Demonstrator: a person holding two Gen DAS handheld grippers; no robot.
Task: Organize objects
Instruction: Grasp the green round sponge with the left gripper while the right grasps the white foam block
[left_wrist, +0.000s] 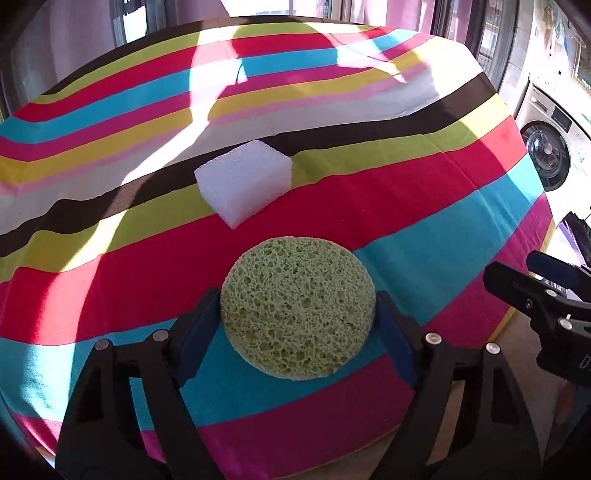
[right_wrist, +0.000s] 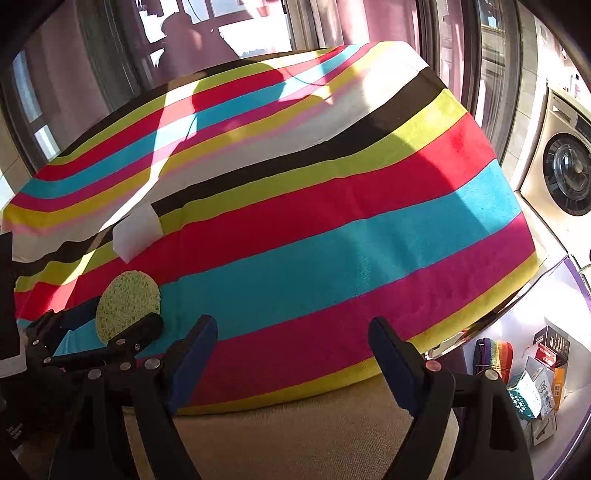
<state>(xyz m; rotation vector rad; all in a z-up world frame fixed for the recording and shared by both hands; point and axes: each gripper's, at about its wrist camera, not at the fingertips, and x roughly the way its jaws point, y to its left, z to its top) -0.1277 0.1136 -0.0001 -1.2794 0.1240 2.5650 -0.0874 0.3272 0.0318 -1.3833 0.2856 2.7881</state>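
Observation:
My left gripper (left_wrist: 297, 314) is shut on a round green sponge (left_wrist: 297, 308), holding it by its two sides just above the striped tablecloth (left_wrist: 406, 192). A white foam block (left_wrist: 245, 181) lies on the cloth just beyond the sponge. In the right wrist view the green sponge (right_wrist: 127, 304) and left gripper (right_wrist: 118, 317) show at the lower left, with the white block (right_wrist: 138, 230) behind them. My right gripper (right_wrist: 293, 332) is open and empty over the table's near edge; it also shows at the right edge of the left wrist view (left_wrist: 532, 291).
The striped cloth (right_wrist: 332, 229) covers the whole table. A washing machine (right_wrist: 565, 173) stands at the right. A box with packets and a rainbow strap (right_wrist: 524, 373) sits on the floor at the lower right. Windows and curtains lie behind the table.

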